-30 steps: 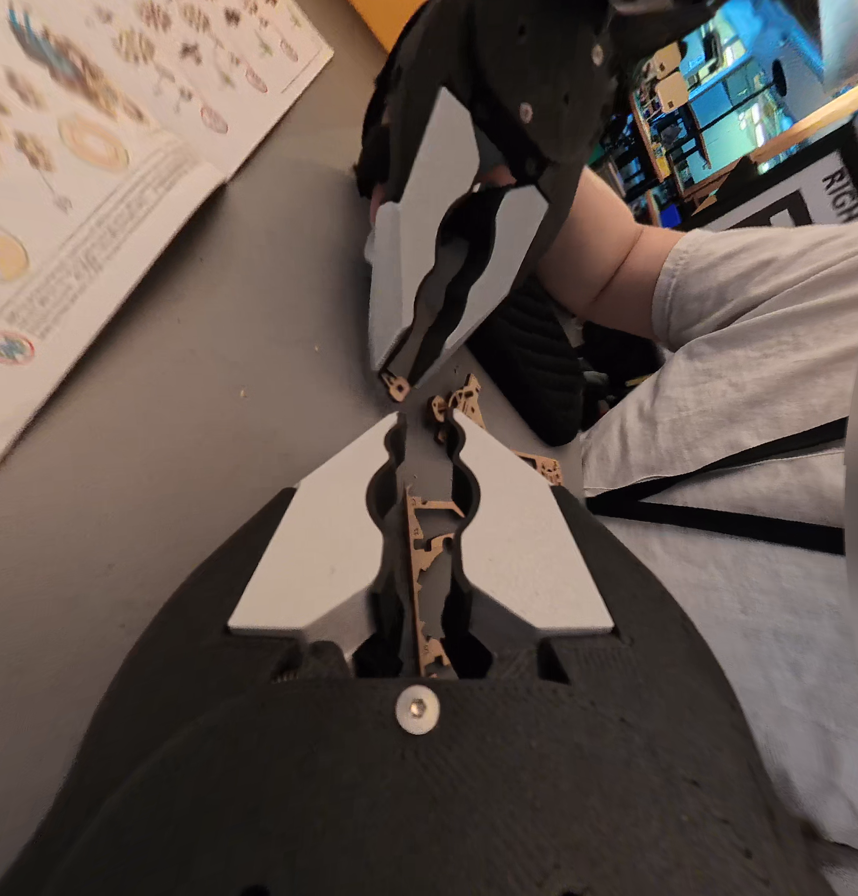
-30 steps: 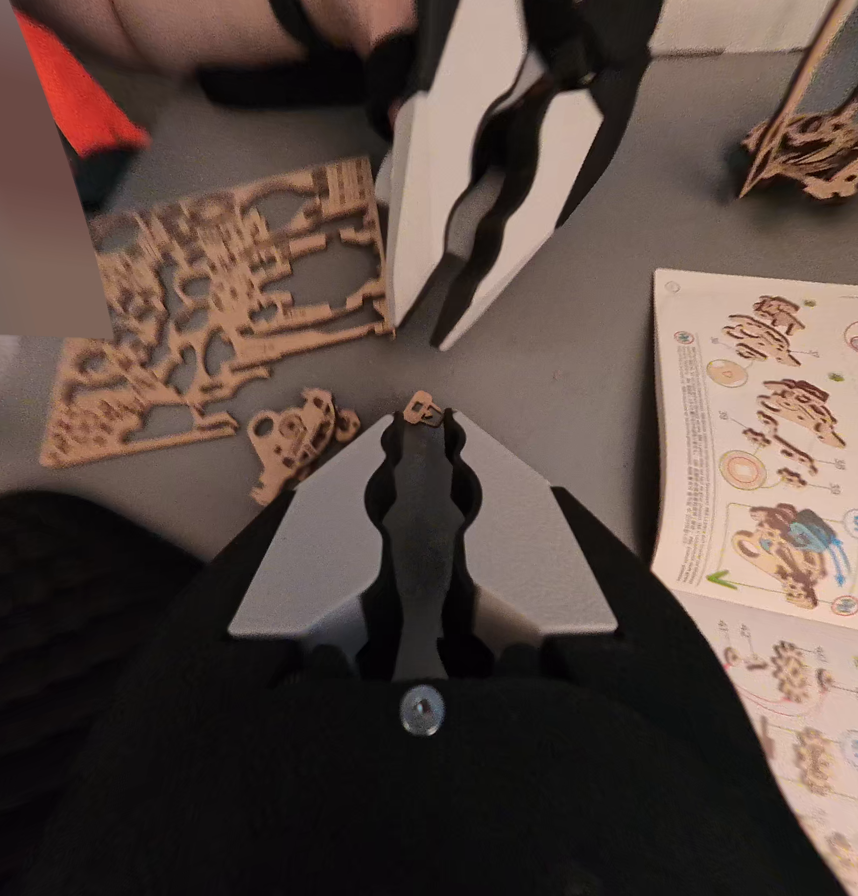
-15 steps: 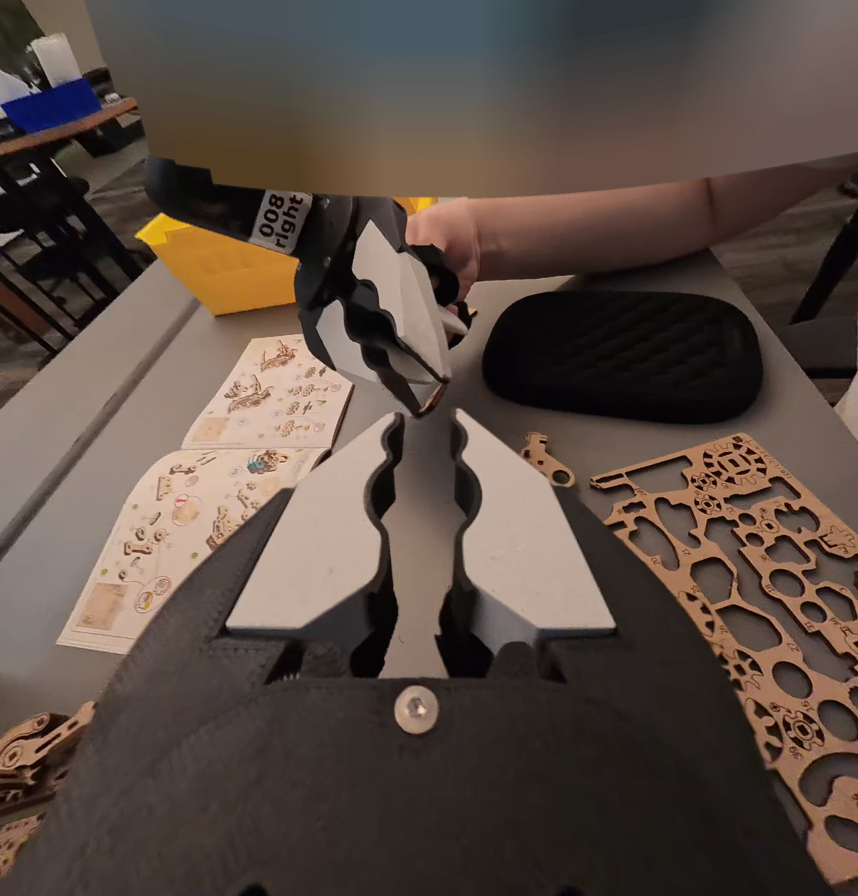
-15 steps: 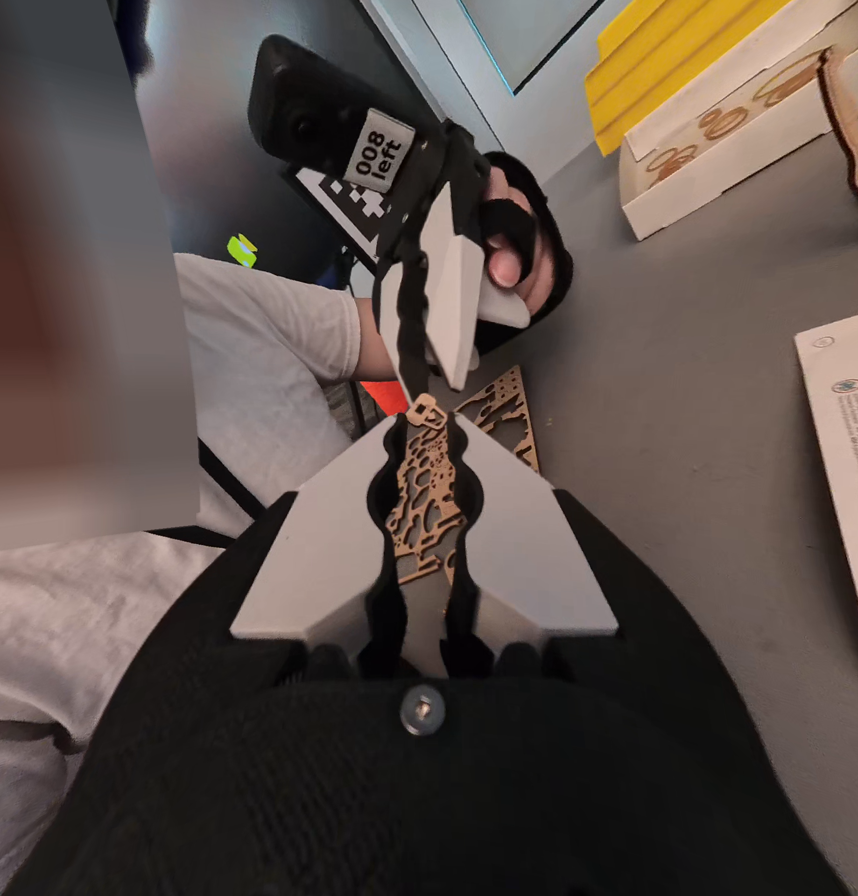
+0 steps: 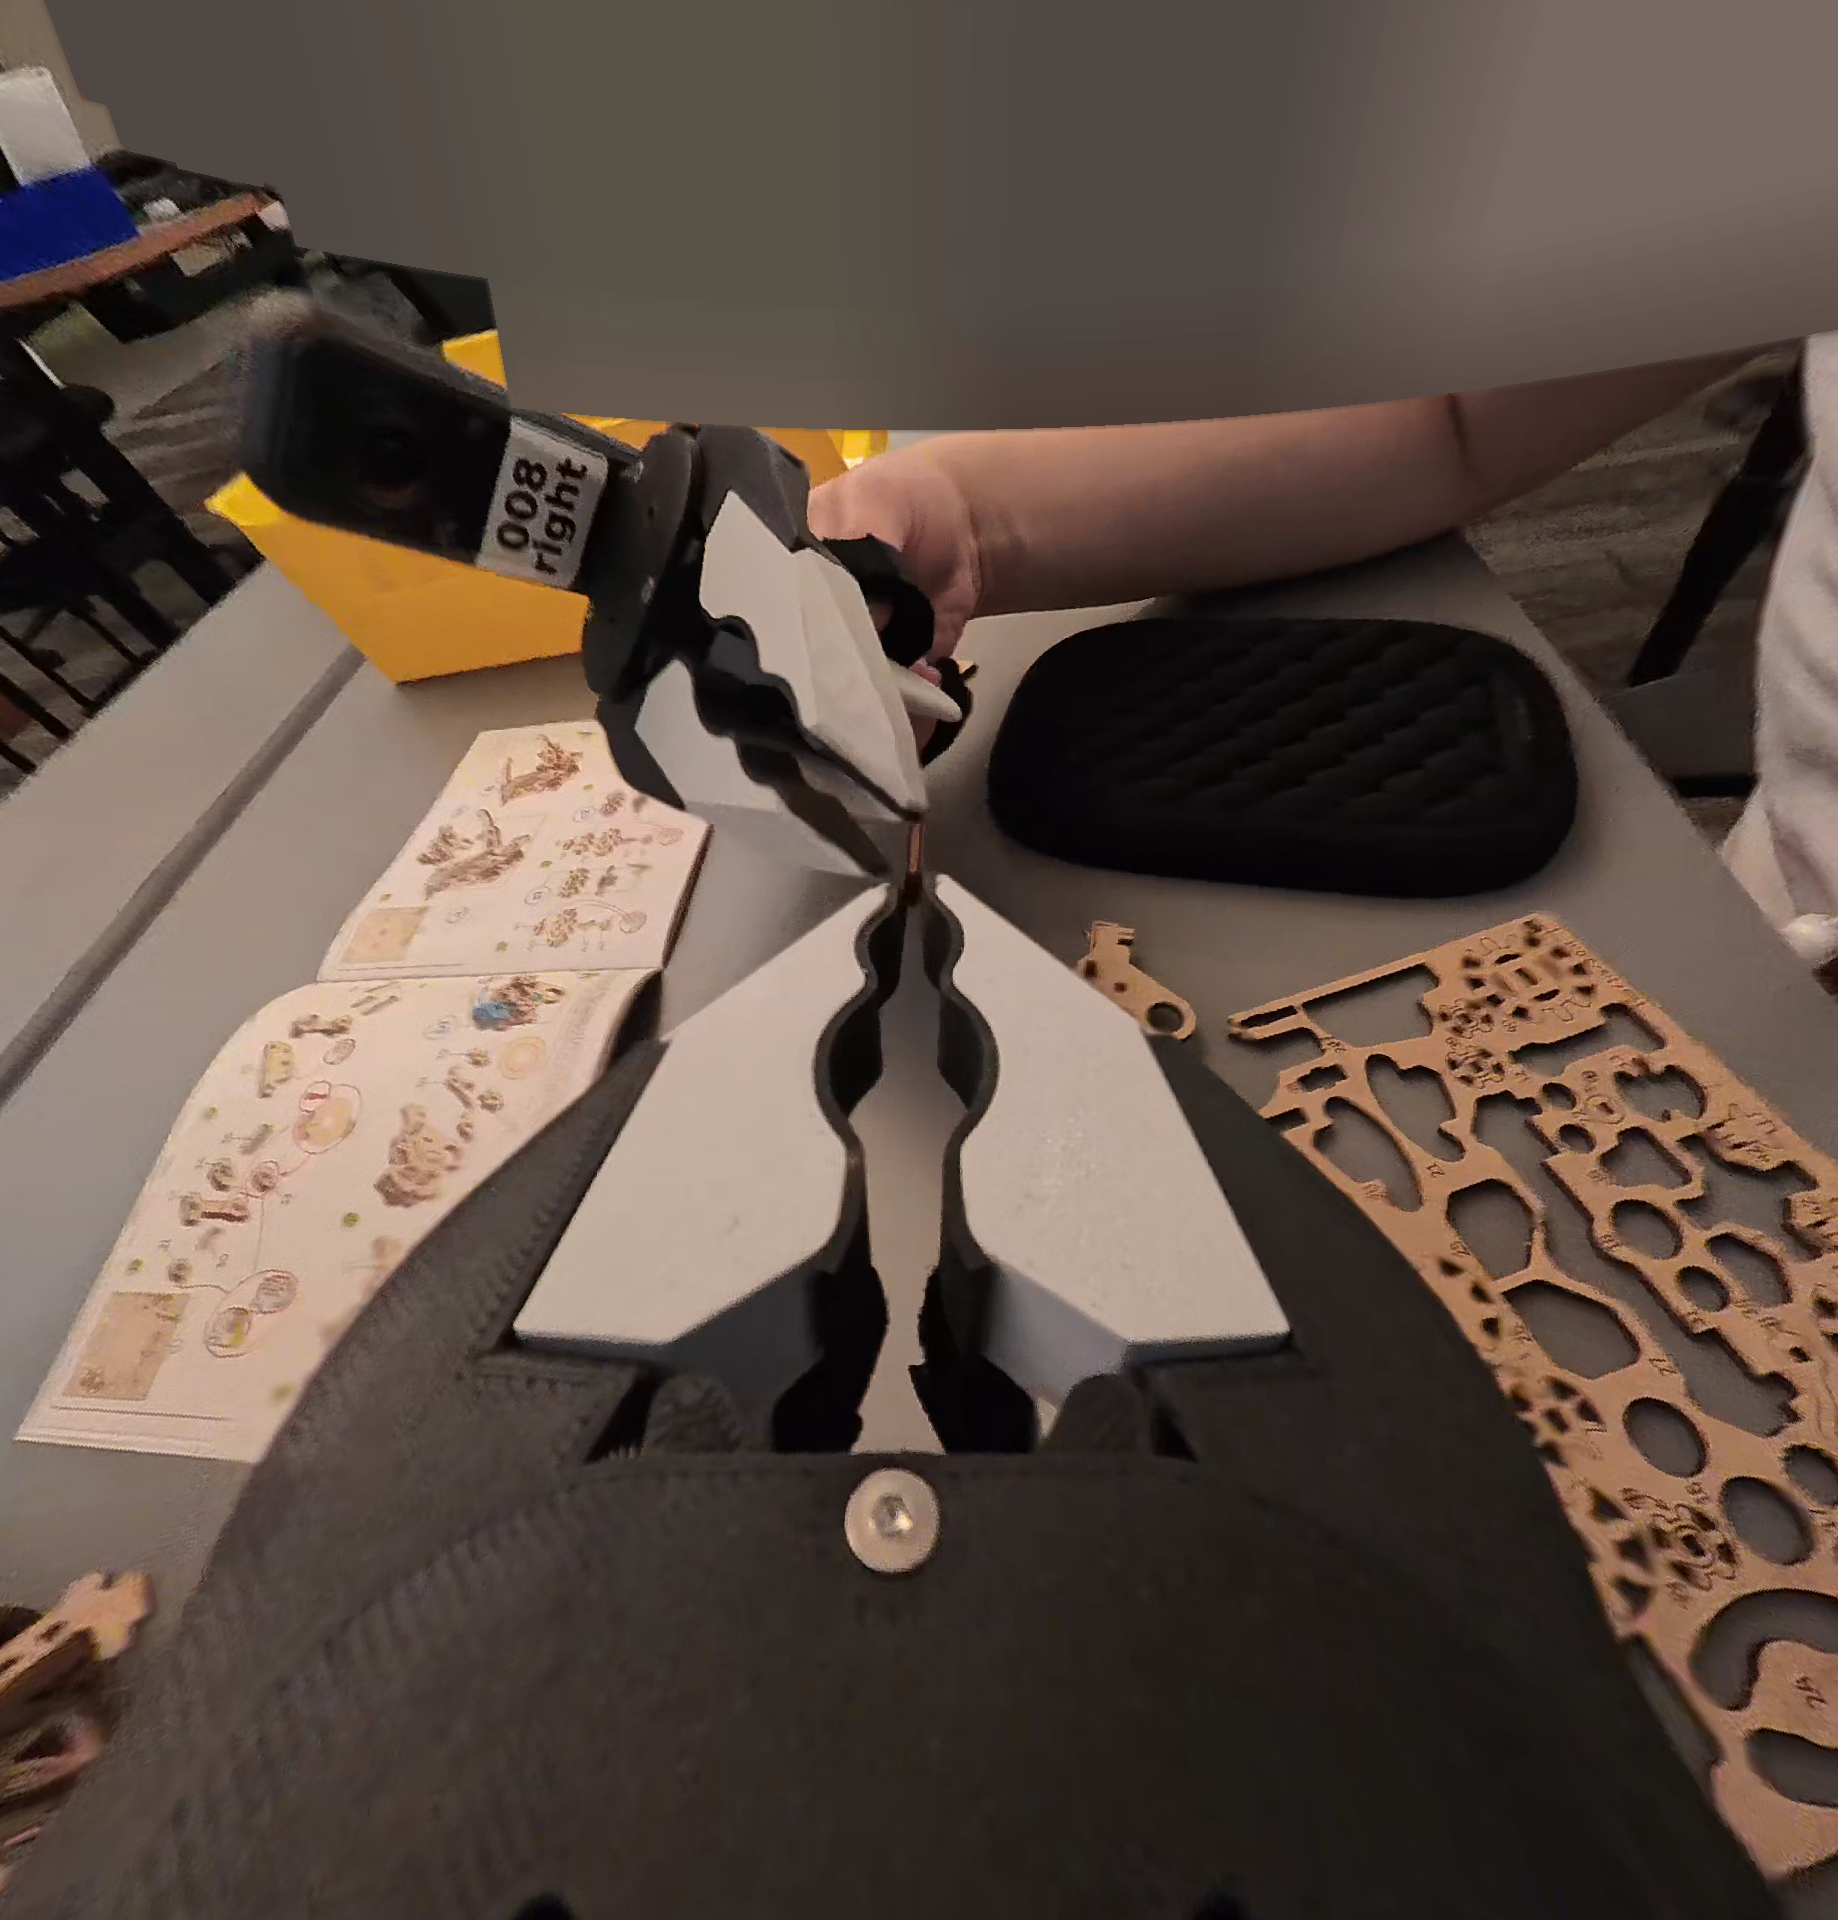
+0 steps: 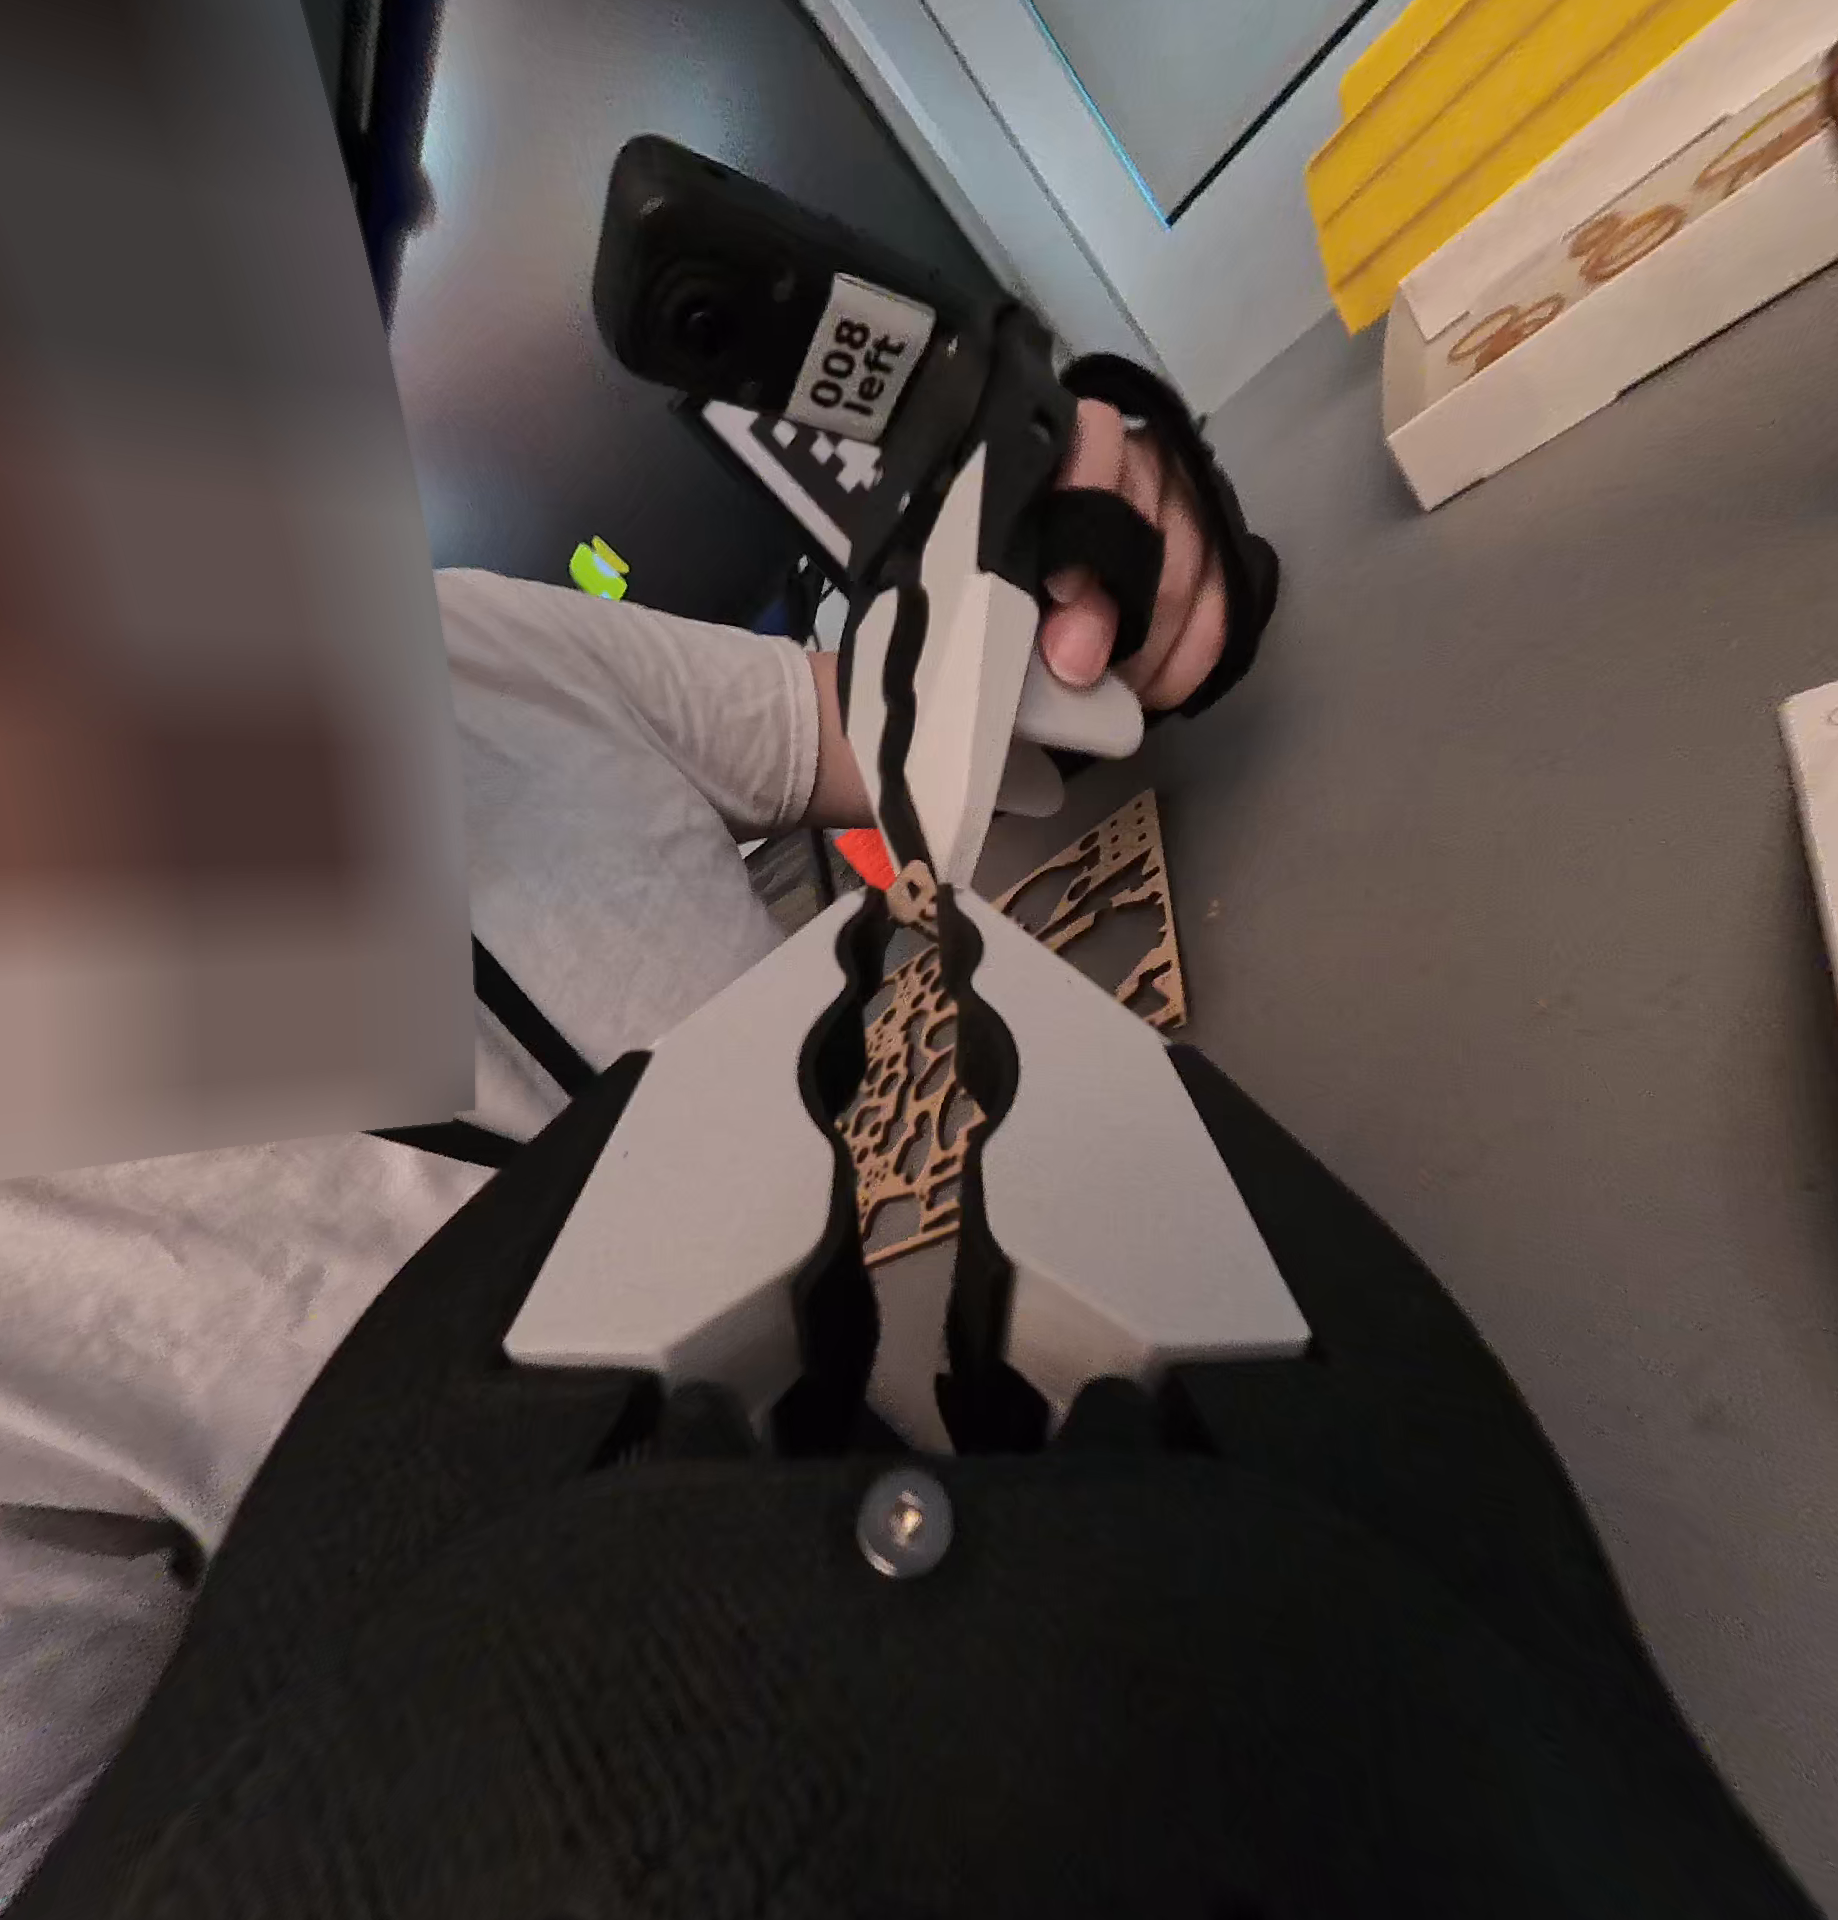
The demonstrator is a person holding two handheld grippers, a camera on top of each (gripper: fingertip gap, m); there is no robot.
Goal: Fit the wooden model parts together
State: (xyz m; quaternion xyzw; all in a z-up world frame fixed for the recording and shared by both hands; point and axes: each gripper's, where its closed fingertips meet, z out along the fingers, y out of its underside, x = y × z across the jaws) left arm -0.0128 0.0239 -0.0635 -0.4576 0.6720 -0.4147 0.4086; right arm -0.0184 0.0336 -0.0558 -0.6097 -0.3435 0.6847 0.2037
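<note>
A small flat wooden part is held in the air between both grippers, which meet tip to tip above the grey table. My left gripper is shut on the part's flat faces; in the left wrist view the part shows edge-on. The right wrist view shows the left gripper coming down from above with its fingers together. My right gripper is shut on the same part across its width, and it reaches in from the upper left in the left wrist view.
An open instruction booklet lies at the left and a punched-out wooden sheet at the right, with a loose wooden part beside it. A black pad, a yellow bin and a part-built model are also there. A white box stands farther off. Less than 4 cm separates the two grippers' tips.
My left gripper swung round to face the right one and closed its open jaws on the small part. The right jaws narrowed on it.
</note>
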